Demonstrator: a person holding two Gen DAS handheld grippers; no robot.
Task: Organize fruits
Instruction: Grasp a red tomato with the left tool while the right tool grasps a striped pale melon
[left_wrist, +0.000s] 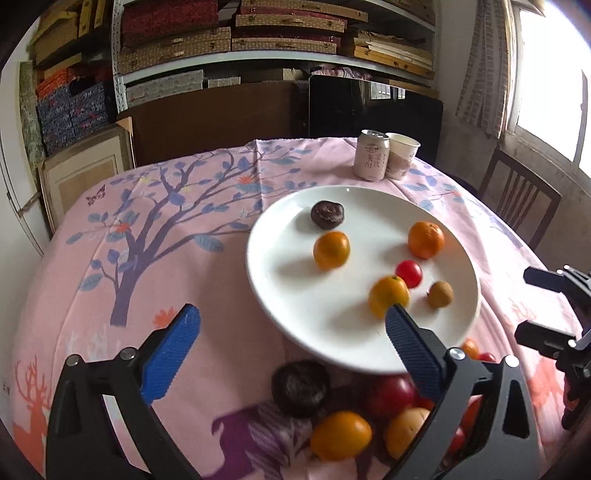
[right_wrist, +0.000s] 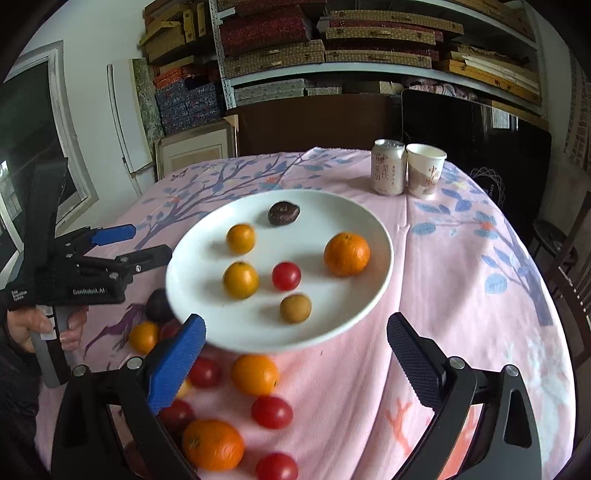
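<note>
Fruits (right_wrist: 240, 278) sit on the white plate (right_wrist: 369, 229), six in all; more fruit (right_wrist: 255, 373) lies loose on the pink tablecloth (right_wrist: 443, 295) at its near edge. Both the left gripper (left_wrist: 291, 325) and right gripper (right_wrist: 295, 332) gape wide, empty, flanking that rim

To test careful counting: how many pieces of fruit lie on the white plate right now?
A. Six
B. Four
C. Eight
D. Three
A: the white plate holds six, namely three oranges, one red tomato, one brown fruit and one dark fruit.
</note>
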